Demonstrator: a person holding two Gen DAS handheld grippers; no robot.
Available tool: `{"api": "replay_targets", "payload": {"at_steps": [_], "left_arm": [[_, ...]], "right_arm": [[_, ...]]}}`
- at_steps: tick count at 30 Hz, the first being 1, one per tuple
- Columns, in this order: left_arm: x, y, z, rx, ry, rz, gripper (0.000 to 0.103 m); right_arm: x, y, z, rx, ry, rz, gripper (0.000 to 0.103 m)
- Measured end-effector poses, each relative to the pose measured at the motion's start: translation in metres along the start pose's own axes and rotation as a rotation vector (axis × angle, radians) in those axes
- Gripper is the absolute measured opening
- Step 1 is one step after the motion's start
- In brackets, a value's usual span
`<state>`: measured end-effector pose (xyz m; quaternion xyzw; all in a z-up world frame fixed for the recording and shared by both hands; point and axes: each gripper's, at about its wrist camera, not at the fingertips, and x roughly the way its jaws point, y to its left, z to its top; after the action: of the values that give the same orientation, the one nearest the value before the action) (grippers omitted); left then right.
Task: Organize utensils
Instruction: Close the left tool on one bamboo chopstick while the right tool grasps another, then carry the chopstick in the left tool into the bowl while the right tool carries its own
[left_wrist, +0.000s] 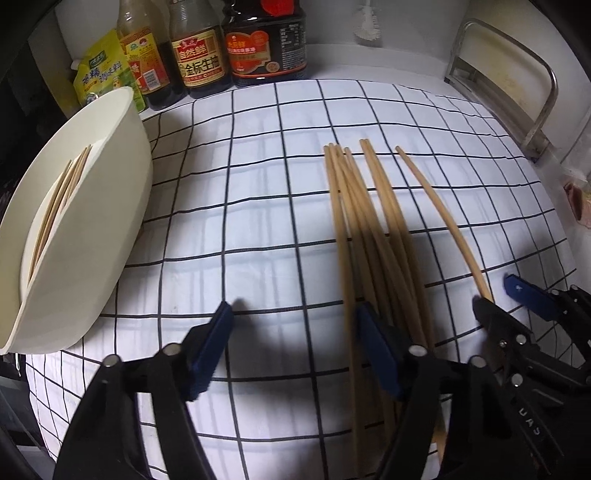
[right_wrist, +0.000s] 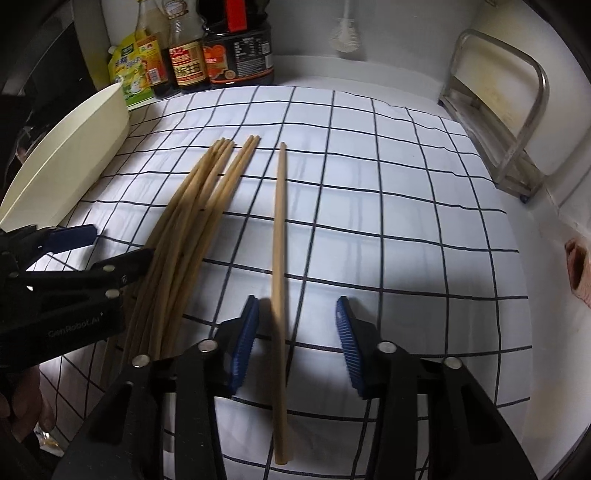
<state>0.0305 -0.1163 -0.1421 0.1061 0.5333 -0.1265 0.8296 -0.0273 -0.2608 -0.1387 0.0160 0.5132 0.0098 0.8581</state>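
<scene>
fig. both wrist views, chopstick sorting on the checked cloth (left_wrist: 258, 206). i had the left gripper (left_wrist: 295, 325) angled down at the cloth with its jaws parted and nothing pressed between the blue pads; its right finger (left_wrist: 376, 350) sat against the left edge of the bundle of chopsticks (left_wrist: 354, 206), which ran forward from that finger, while the left finger (left_wrist: 212, 343) stood over bare cloth. ahead and to the left of this gripper the cream holder (left_wrist: 103, 229) lay tilted on its side, with a few chopsticks (left_wrist: 55, 206) already inside it. i held the right gripper (right_wrist: 295, 325) likewise released: the single chopstick (right_wrist: 279, 236) lay on the cloth between its pads, close beside the left pad (right_wrist: 243, 343) and clear of the right pad (right_wrist: 349, 347); whether the left pad touched it i could not tell. the bundle lay to the left of this gripper, with the left gripper beside it. beyond both grippers, at the back wall, stood the sauce bottles (left_wrist: 236, 48); ahead to the right stood a metal rack (right_wrist: 506, 122).
</scene>
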Motion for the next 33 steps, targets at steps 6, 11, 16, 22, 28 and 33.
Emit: {"api": "replay_targets", "payload": {"at_steps": [6,11,16,22,28,33], "left_arm": [[-0.002,-0.006,0.0,0.015,-0.012,-0.044,0.025],[-0.004,-0.005,0.001,0.018,-0.001,-0.043,0.007],[-0.015,0.0,0.005,0.018,-0.02,-0.038,0.007],[-0.039,0.015,0.017,0.011,-0.05,-0.083,0.007],[-0.074,0.04,0.033,-0.004,-0.125,-0.09,0.007],[-0.108,0.086,0.041,-0.058,-0.207,-0.078,0.007]], "right_arm": [[-0.001,0.007,0.001,-0.021,-0.003,0.005,0.006],[-0.001,0.002,0.002,0.024,0.004,0.045,0.006],[-0.008,-0.004,0.002,0.081,-0.002,0.07,0.006],[-0.031,0.0,0.015,0.102,-0.03,0.083,0.006],[-0.056,0.02,0.042,0.099,-0.075,0.116,0.006],[-0.073,0.059,0.079,0.07,-0.138,0.168,0.006]]}}
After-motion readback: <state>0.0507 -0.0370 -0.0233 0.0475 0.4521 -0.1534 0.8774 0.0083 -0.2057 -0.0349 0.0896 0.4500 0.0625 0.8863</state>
